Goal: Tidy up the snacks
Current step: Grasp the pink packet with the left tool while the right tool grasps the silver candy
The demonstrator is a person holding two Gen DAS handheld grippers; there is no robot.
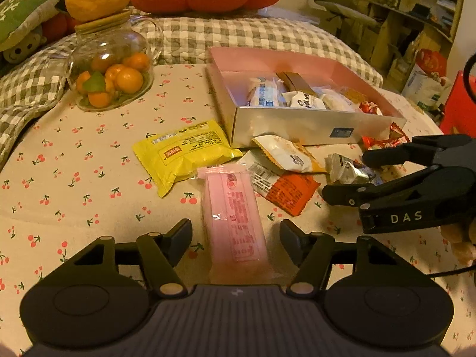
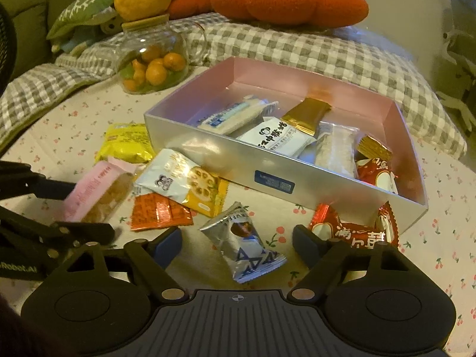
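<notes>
A long pink snack packet [image 1: 232,208] lies on the cherry-print cloth between the fingers of my left gripper [image 1: 236,238]. Cloth shows on both sides of it, so the jaws are open. My right gripper [image 2: 238,244] stands open around a silver packet [image 2: 241,235], with a gap on each side. Each gripper shows in the other's view: the left gripper [image 2: 93,208] straddles the pink packet [image 2: 98,190], the right gripper [image 1: 345,175] the silver one. Behind them an open box [image 2: 223,160] with a pink inside holds several wrapped snacks.
Loose on the cloth lie a yellow packet [image 1: 184,154], a white-and-yellow packet [image 2: 184,178], an orange packet [image 2: 160,212] and red packets [image 2: 354,229] against the box front. A glass jar of small oranges [image 1: 113,71] stands back left before a checked quilt [image 1: 238,35].
</notes>
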